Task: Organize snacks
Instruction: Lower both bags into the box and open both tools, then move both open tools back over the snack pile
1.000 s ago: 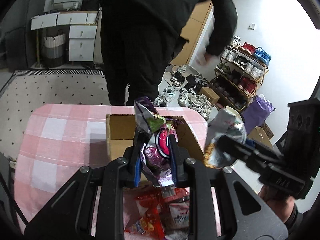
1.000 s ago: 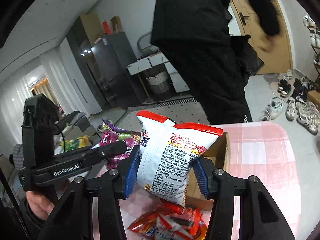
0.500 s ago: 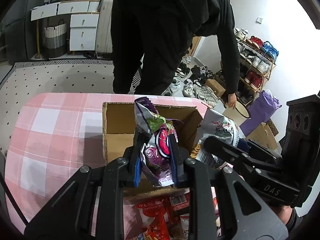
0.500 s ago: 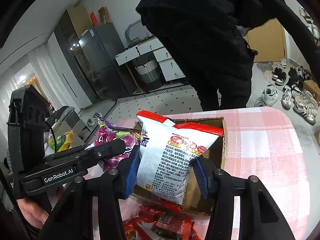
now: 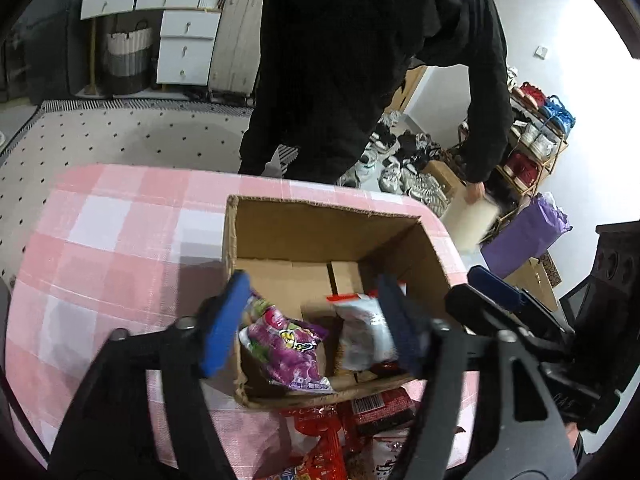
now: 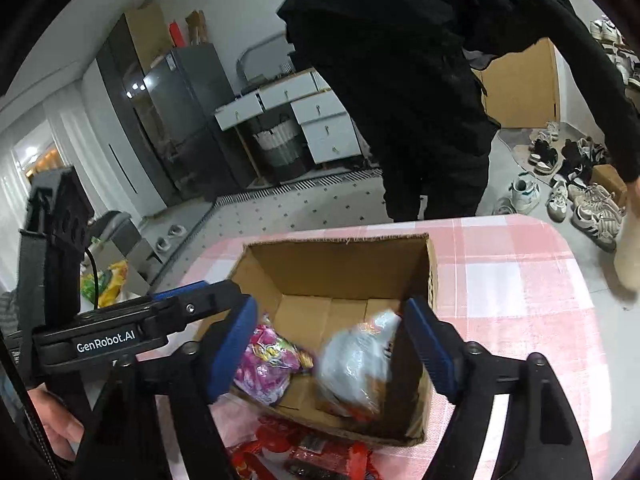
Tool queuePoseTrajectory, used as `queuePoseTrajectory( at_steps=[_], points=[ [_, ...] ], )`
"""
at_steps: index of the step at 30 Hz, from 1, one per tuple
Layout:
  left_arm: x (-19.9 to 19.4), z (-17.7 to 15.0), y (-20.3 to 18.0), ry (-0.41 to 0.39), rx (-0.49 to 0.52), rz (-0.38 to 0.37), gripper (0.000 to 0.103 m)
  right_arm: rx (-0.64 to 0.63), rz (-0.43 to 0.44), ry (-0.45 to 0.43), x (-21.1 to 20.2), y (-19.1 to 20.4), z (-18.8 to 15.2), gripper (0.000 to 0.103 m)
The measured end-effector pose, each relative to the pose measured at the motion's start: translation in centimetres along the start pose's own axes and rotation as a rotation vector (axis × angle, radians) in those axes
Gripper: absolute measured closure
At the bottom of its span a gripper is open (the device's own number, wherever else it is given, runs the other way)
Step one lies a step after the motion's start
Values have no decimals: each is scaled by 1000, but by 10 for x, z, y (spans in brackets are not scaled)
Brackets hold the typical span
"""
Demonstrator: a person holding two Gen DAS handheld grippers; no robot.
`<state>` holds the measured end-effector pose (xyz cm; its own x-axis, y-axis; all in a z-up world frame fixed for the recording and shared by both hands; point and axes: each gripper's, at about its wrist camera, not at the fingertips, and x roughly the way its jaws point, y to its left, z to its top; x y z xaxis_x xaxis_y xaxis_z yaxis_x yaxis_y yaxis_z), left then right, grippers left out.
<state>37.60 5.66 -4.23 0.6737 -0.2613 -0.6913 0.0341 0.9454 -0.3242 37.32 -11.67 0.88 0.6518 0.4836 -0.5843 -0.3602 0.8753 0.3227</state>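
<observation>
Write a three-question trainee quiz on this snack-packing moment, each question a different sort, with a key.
1. True or false: the purple snack bag lies inside the cardboard box.
2. Which bag lies nearer the right tongs? A) purple snack bag B) white snack bag
3. Fill in: the red snack packets lie on the checked ____ tablecloth.

Key: 1 true; 2 B; 3 pink.
</observation>
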Motion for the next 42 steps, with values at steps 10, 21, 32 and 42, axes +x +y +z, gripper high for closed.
queuePoseTrajectory(
  at_steps=[10,21,32,42],
  points=[
    [-48,-10,-9,-63,36,70,31,-12,-6,-81,-51,-6,3,13],
    [-126,-28,-43,-151,103,140,19,-41,-22,-143,-102,12,-7,6],
    [-192,-55,-62,-226,148,160,1,-77,-30,-162,-144,33,-34,4],
    [-230,-89,-66,-249,152,154,1,-99,-26,-170,-176,44,-70,2]
  ],
)
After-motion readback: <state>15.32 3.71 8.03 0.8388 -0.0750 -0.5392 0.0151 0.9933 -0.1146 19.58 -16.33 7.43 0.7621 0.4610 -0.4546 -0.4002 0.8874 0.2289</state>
